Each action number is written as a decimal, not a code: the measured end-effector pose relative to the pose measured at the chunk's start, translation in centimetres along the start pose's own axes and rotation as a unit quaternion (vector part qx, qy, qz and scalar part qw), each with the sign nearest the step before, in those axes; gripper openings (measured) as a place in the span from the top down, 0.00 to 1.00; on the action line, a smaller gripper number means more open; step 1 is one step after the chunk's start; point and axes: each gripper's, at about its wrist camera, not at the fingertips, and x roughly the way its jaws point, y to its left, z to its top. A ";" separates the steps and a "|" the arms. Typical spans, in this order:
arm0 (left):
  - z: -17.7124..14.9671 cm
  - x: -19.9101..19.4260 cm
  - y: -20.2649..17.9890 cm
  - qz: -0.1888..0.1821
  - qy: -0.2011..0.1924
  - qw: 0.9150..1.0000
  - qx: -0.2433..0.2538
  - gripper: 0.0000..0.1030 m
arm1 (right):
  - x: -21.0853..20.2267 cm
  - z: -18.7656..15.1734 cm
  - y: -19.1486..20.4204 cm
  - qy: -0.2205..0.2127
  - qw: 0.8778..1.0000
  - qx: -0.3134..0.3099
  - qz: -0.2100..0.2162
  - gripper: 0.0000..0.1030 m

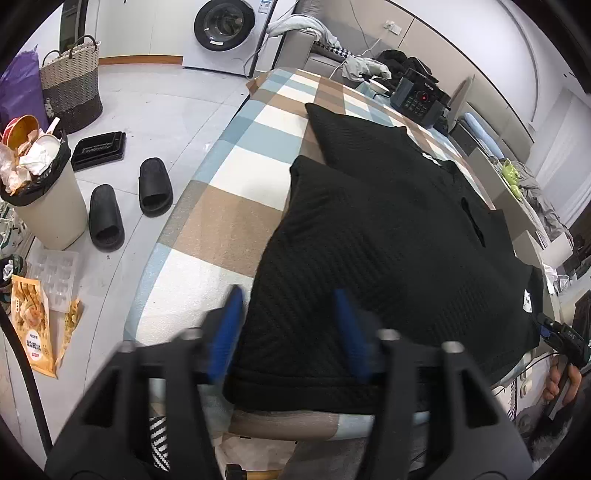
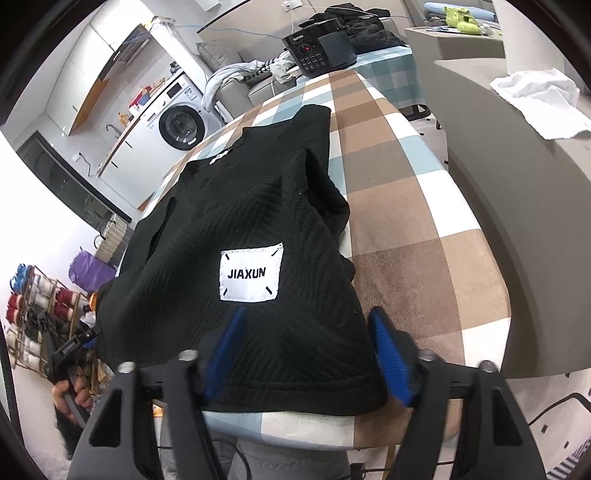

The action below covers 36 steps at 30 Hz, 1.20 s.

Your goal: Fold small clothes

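Here the black shirt's [image 1: 388, 229] hem lies between both grippers' fingers [image 1: 225, 332].

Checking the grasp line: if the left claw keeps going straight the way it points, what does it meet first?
Probably the near hem of the black shirt, lying between the left claw's open jaws.

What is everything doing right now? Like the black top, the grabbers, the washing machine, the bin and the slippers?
Black top: spread flat on the checked cloth, sleeves folded in, hem at the near edge.
Left gripper: jaws open, astride the hem corner.
Right gripper: jaws open, astride the other hem corner.
Washing machine: door shut.
Bin: overflowing with rubbish.
Slippers: empty, on the floor.
Cooker: lid down, red light on.
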 end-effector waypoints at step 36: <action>13.0 -1.4 -0.8 -0.018 -0.100 0.995 -0.025 1.00 | -1.5 10.4 4.4 -0.157 0.987 0.000 -0.020 0.92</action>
